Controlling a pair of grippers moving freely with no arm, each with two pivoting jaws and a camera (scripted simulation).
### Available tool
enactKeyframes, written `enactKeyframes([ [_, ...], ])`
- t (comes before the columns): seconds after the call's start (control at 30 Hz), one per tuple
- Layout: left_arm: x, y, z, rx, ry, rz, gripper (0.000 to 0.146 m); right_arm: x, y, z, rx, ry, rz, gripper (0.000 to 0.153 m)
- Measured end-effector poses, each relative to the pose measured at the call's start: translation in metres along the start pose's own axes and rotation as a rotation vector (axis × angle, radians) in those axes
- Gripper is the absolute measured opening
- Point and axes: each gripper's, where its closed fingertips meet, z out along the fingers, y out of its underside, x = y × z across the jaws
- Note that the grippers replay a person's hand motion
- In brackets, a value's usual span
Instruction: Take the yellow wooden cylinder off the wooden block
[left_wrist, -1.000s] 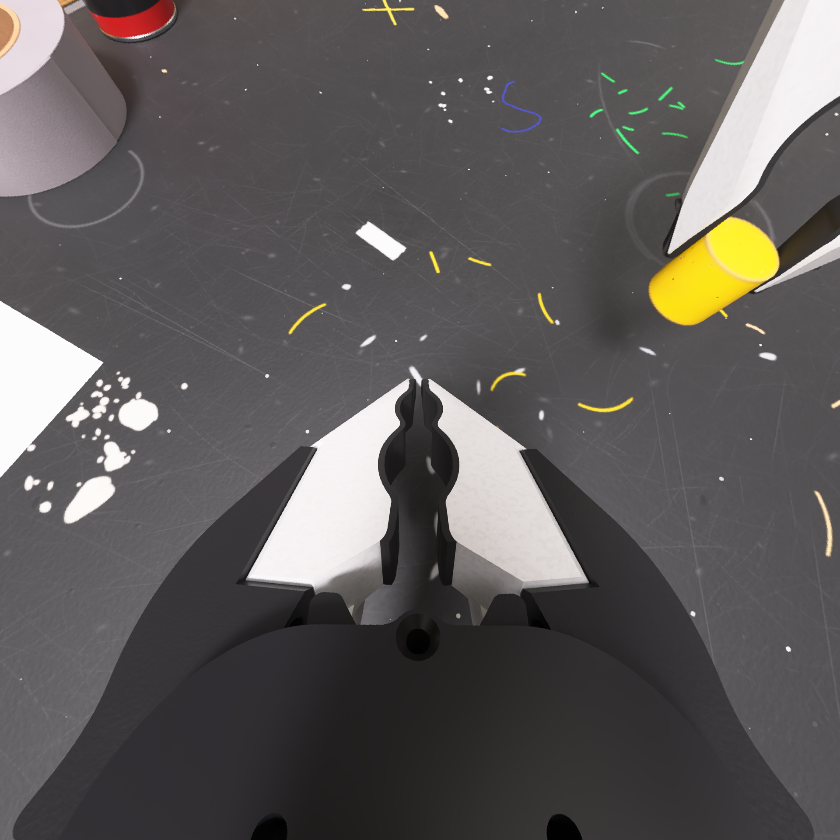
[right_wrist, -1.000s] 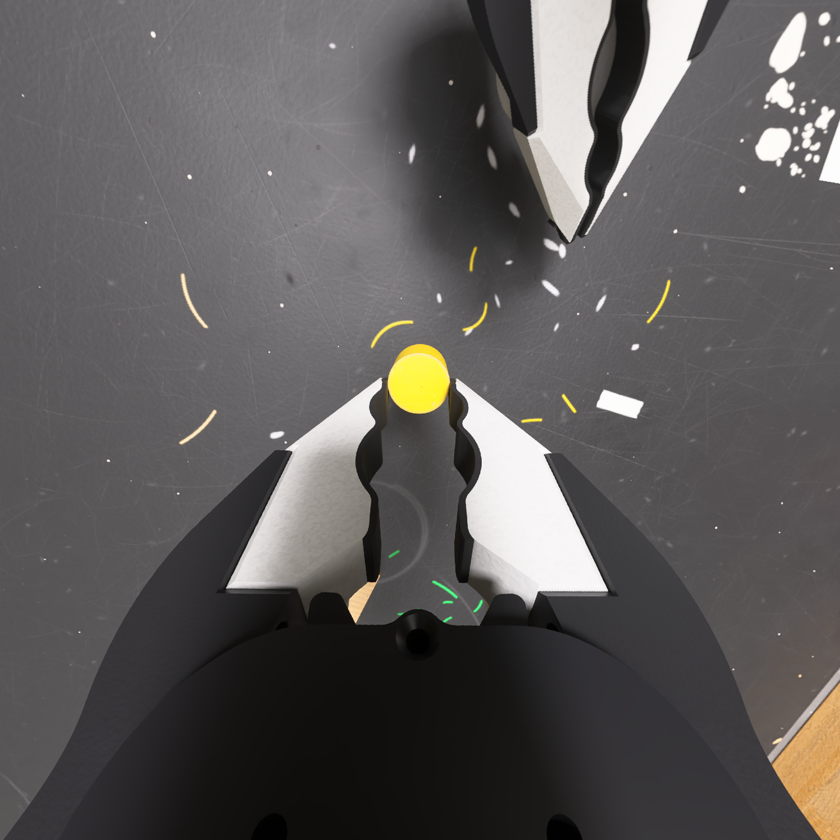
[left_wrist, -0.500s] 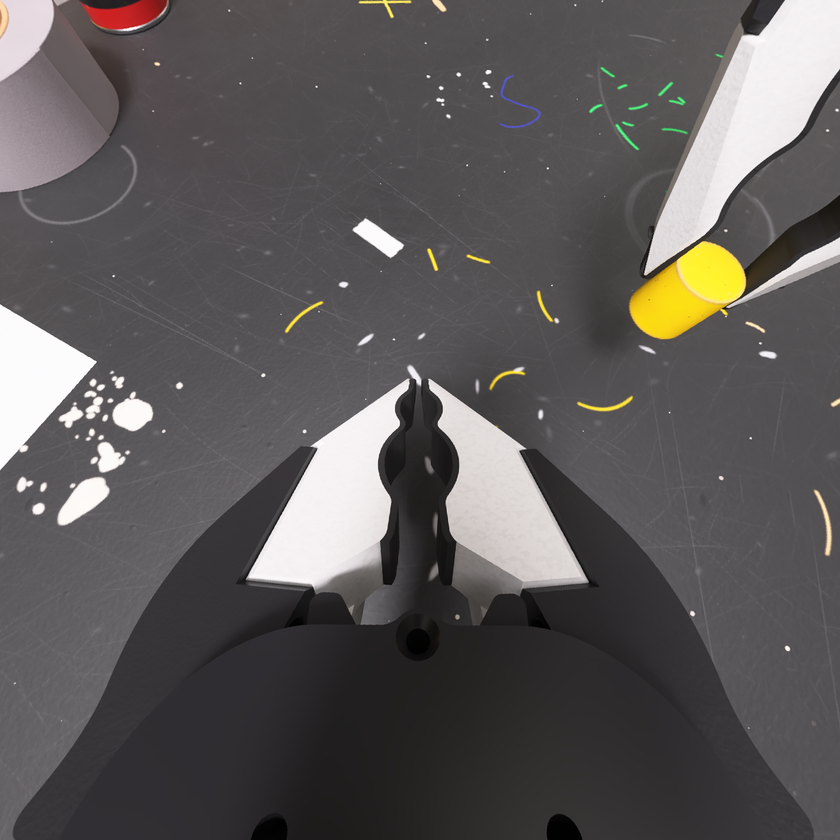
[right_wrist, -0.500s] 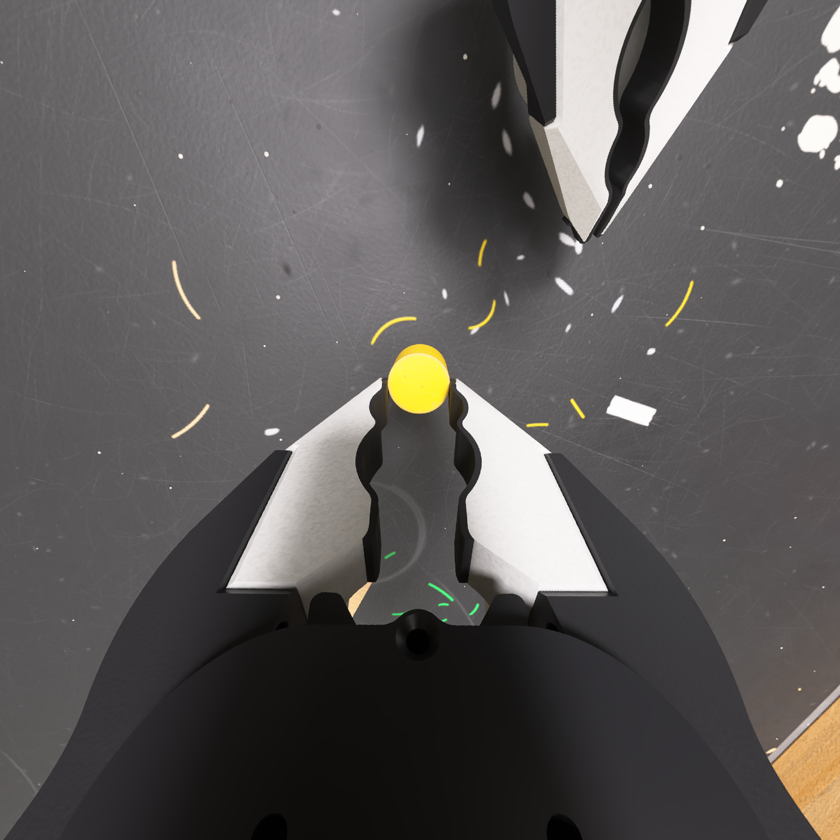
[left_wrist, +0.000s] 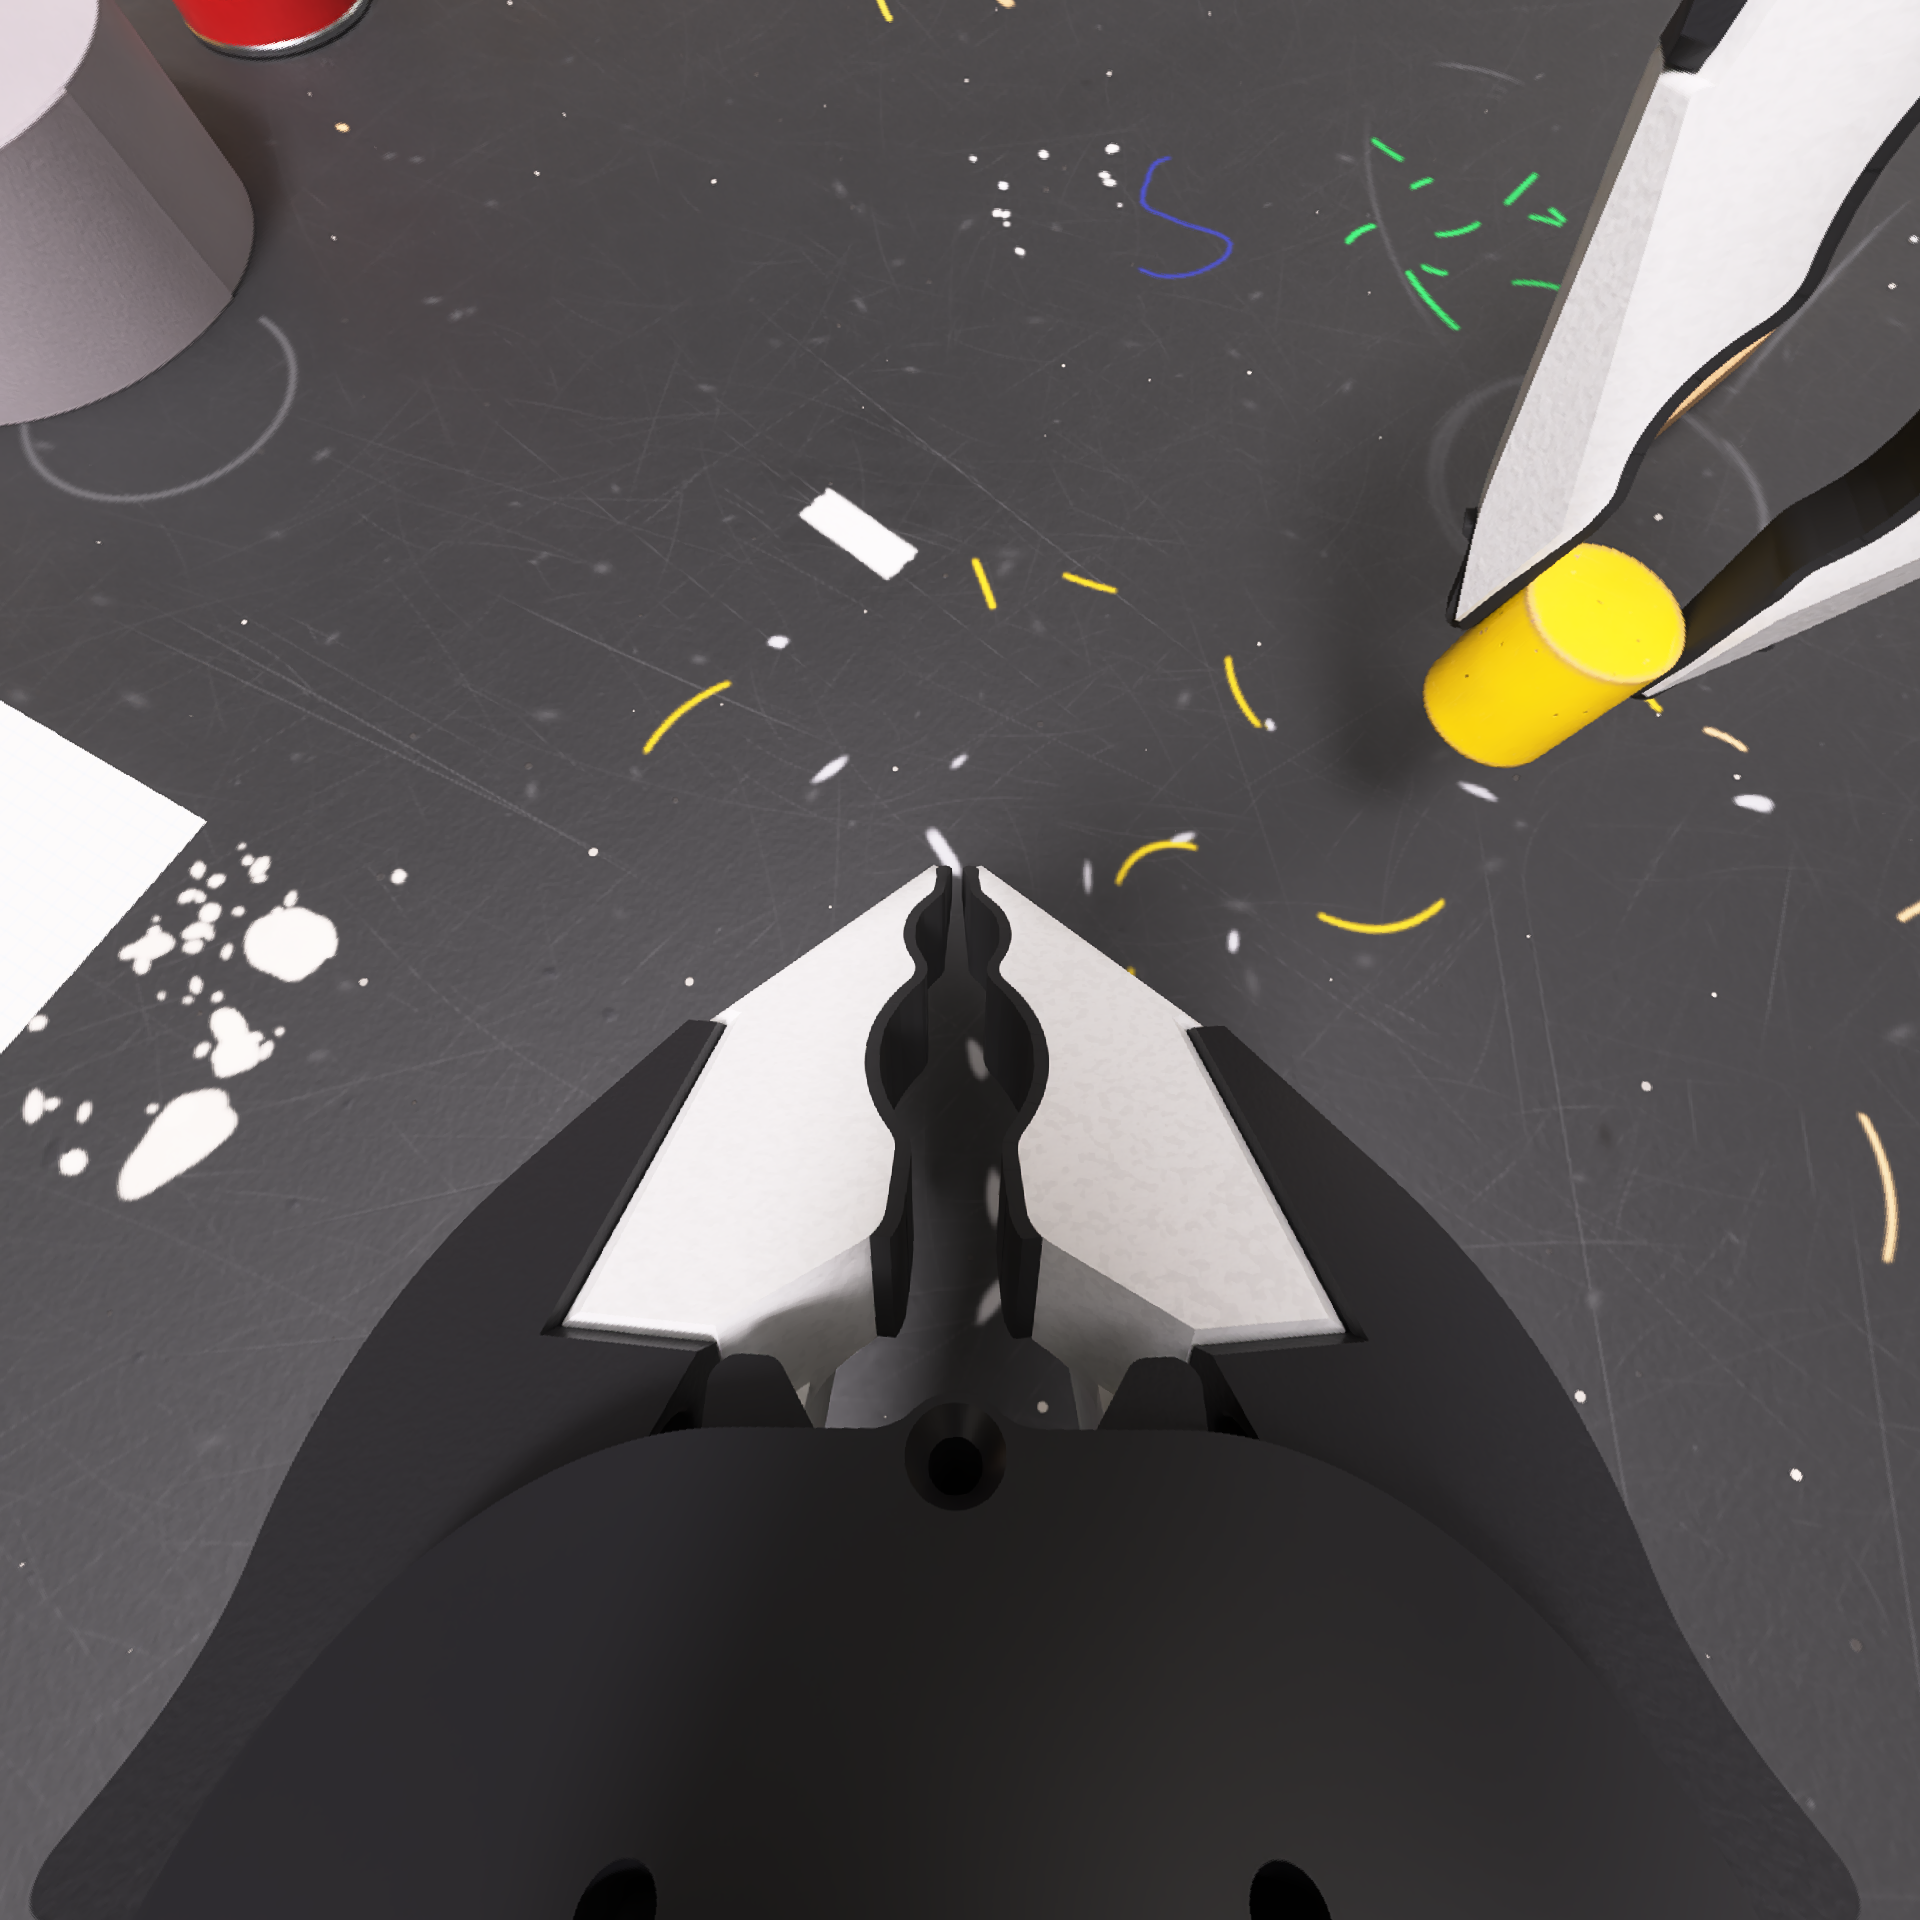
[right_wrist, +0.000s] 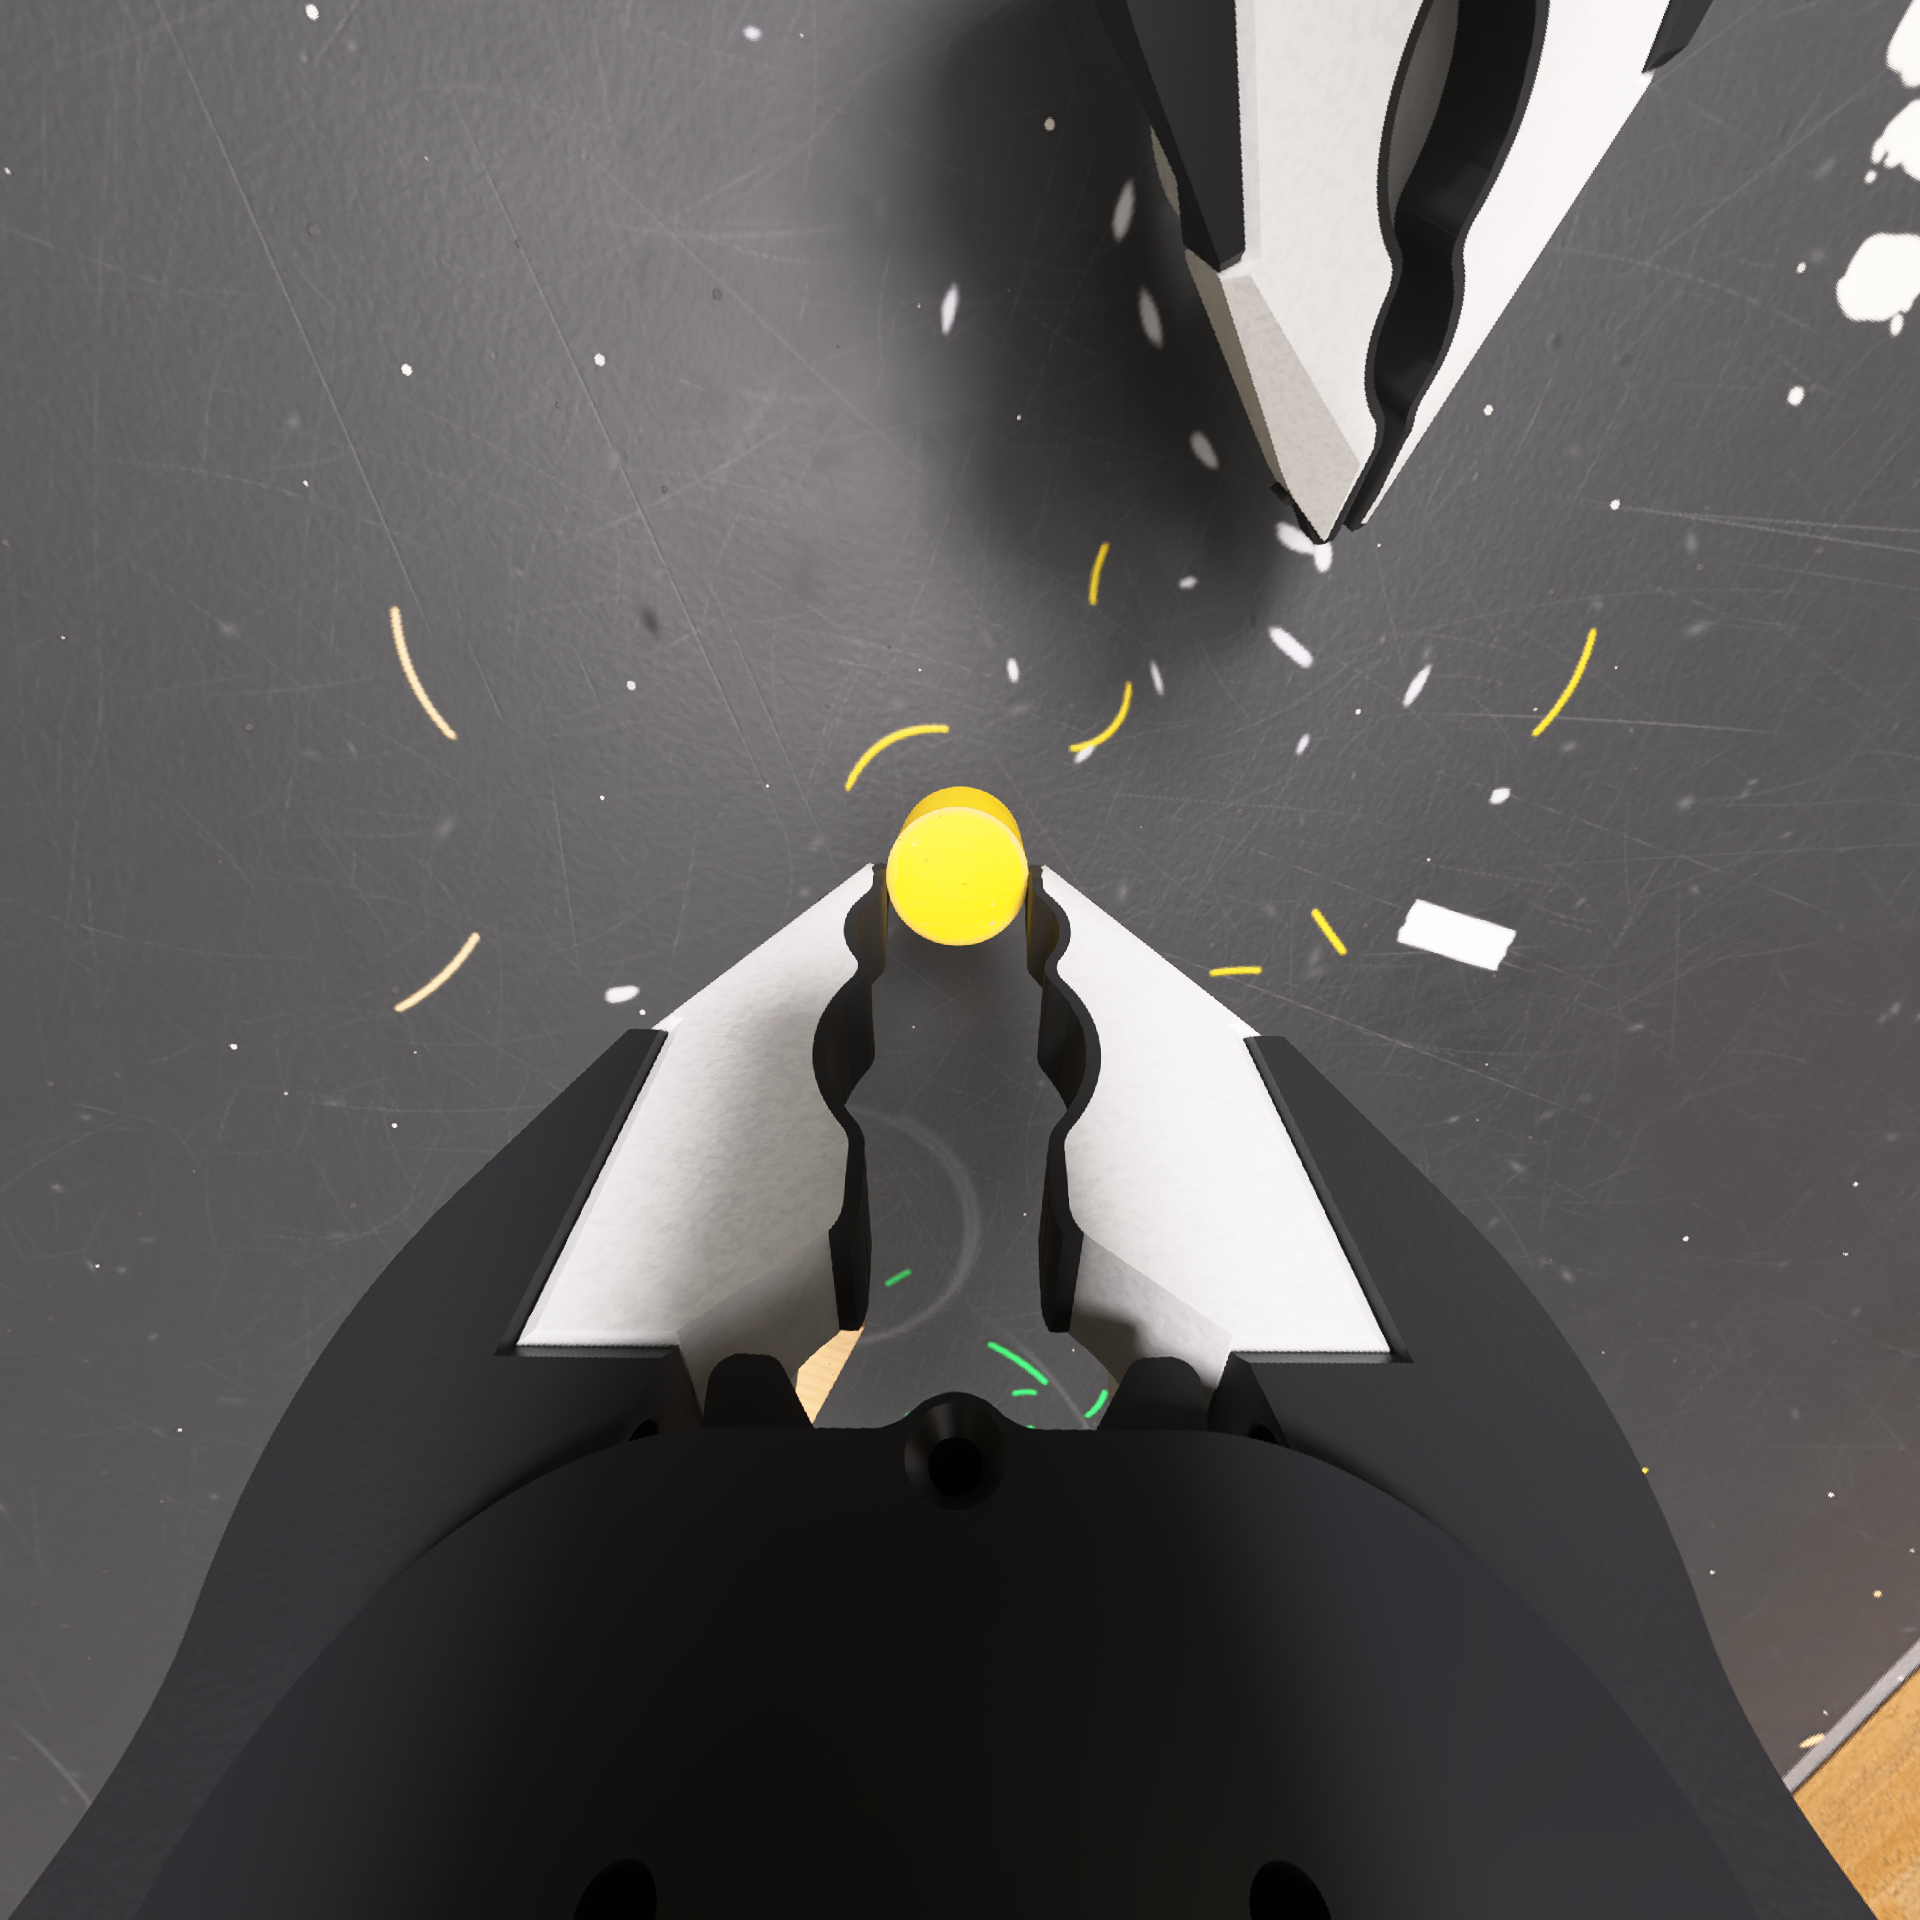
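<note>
The yellow wooden cylinder (right_wrist: 956, 878) lies on its side between my right gripper's (right_wrist: 956, 883) fingertips, which are shut on it. In the left wrist view the cylinder (left_wrist: 1548, 660) is at the right, held low over the dark table (left_wrist: 727, 364) with its shadow close beside it. I cannot tell whether it touches the table. A tan sliver, perhaps the wooden block (right_wrist: 831, 1371), shows behind the right fingers and is mostly hidden. My left gripper (left_wrist: 956, 873) is shut and empty, left of the cylinder, and also shows in the right wrist view (right_wrist: 1335, 525).
A grey tape roll (left_wrist: 104, 229) and a red can (left_wrist: 270, 16) stand at the far left. A white sheet (left_wrist: 62, 862) lies at the left edge. The table's edge (right_wrist: 1860, 1714) runs past the bottom right, with wood beyond it.
My right gripper has carried the cylinder down and a little to the left; its shadow has closed in on it. The left gripper has shifted slightly and stays shut.
</note>
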Motion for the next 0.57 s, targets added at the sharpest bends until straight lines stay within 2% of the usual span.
enactKeyframes([
  [0.57, 0.0002, 0.0009, 0.0003, -0.002, 0.004, -0.004, 0.002, 0.0013, -0.0004, 0.0002, 0.018, -0.007, 0.014, 0.026],
])
